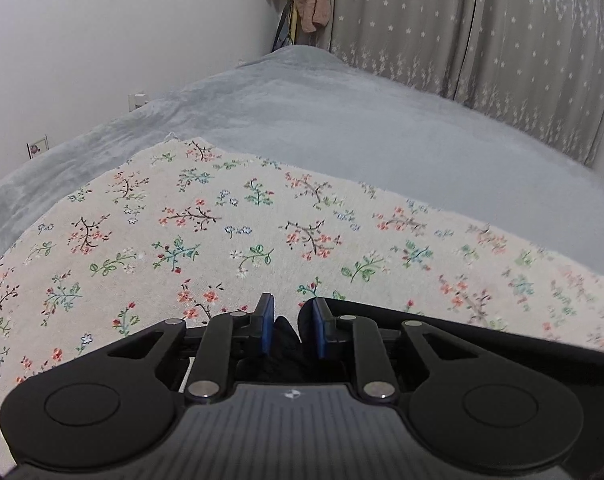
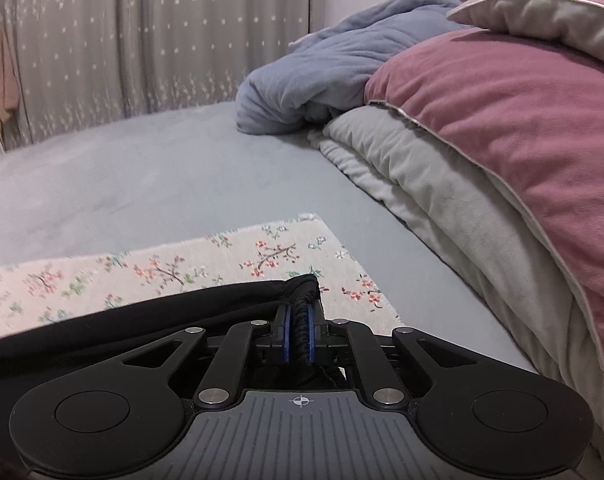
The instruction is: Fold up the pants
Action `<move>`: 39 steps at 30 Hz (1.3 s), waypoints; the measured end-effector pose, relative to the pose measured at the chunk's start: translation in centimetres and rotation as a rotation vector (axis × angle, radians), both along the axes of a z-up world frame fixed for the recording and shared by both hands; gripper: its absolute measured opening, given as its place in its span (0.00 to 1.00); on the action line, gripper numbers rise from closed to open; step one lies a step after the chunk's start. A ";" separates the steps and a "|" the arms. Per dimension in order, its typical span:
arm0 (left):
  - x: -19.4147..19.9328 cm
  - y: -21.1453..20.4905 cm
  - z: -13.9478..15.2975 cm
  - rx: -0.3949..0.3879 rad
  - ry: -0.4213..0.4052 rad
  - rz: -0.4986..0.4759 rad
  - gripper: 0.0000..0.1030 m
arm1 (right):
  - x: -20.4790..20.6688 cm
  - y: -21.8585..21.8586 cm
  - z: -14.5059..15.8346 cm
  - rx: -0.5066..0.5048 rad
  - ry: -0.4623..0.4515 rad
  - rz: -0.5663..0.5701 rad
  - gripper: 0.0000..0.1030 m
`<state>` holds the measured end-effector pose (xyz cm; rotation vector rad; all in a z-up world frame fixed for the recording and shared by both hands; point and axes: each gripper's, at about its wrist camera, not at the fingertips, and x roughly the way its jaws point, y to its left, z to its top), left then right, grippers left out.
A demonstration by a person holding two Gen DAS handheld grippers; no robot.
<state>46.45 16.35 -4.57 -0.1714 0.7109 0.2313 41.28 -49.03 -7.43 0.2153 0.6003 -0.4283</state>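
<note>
The black pants [image 1: 481, 332] hang stretched between my two grippers, above a floral cloth [image 1: 222, 220] spread on the bed. My left gripper [image 1: 290, 320] is shut on a bunch of the black fabric, with the taut edge running off to the right. My right gripper [image 2: 298, 320] is shut on the pants' gathered waistband edge [image 2: 302, 304], with the black fabric [image 2: 122, 320] running off to the left. Most of the pants are hidden below the grippers.
The floral cloth [image 2: 262, 252] lies on a grey bedsheet [image 1: 361, 128]. A pink and grey duvet [image 2: 521, 140] and a blue blanket [image 2: 321, 68] are piled at the right. Star-patterned curtains [image 1: 481, 32] stand behind the bed, a white wall [image 1: 122, 32] to the left.
</note>
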 end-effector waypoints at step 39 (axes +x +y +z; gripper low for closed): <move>-22.1 7.2 -1.0 -0.685 -0.050 0.132 0.73 | -31.4 1.7 -1.6 0.260 -0.041 -0.067 0.06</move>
